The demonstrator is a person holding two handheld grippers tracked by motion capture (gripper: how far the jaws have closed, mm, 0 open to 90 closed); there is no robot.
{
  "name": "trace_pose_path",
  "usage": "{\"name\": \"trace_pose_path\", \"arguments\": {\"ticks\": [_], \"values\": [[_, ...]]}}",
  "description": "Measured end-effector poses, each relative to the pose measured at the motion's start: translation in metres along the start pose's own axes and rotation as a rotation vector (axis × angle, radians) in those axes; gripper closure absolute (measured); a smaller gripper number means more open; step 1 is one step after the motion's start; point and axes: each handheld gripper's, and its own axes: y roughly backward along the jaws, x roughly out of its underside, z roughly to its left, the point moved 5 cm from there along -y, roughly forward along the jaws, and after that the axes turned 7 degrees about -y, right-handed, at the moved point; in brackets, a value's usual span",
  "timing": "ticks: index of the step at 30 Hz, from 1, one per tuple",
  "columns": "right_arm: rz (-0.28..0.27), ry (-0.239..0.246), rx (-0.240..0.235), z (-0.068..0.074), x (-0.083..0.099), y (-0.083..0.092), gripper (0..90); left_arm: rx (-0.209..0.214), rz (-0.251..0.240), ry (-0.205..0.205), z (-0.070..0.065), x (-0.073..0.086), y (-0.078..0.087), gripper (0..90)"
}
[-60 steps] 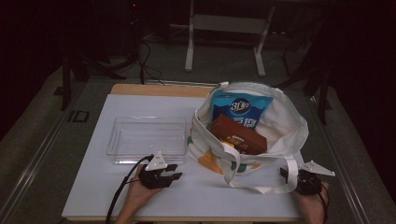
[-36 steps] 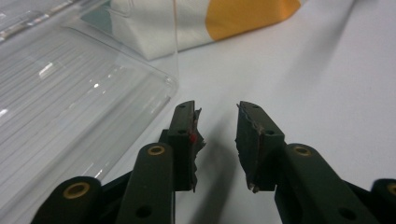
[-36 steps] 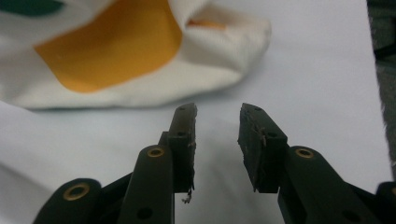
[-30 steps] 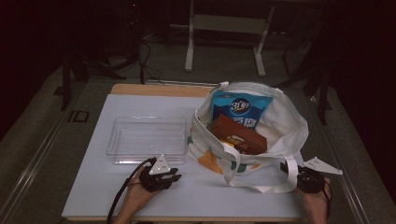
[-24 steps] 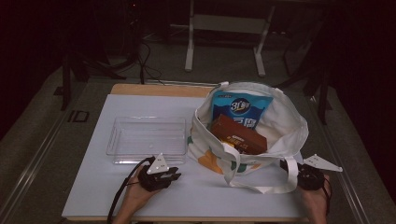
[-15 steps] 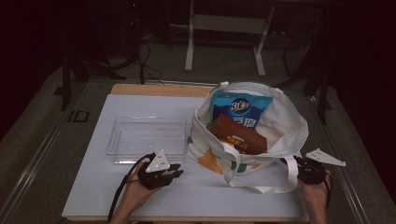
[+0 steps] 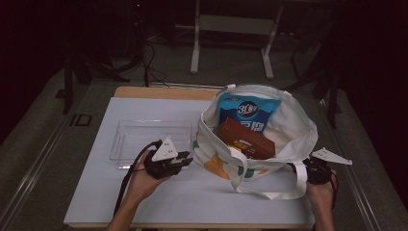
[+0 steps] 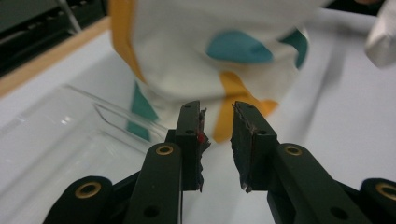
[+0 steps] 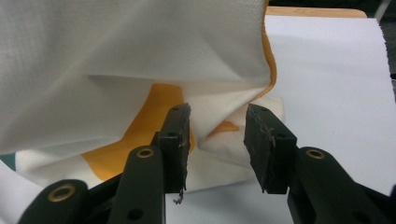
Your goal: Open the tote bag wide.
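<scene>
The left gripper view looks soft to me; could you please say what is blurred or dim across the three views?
Left gripper view: the cloth bag and clear tray are blurred, the jaws sharp. Right gripper view: bag weave crisp, evenly lit. High view: dim, the surroundings nearly black, the white table brightest.

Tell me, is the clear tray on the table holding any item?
No. In the high view the clear tray lies bare left of the tote bag, and both snack packs are inside the bag.

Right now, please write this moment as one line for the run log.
scene: tote bag holding blue packet, brown box | left gripper: open, empty, near clear tray | right gripper: just opening, bag fabric between jaws
</scene>
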Motion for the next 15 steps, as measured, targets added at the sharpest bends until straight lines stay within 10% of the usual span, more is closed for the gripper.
{"name": "trace_pose_path", "arguments": {"ticks": [15], "values": [[-0.023, -0.006, -0.034, 0.004, -0.006, 0.001, 59.2, -0.084, 0.001, -0.039, 0.036, -0.039, -0.018, 76.0]]}}
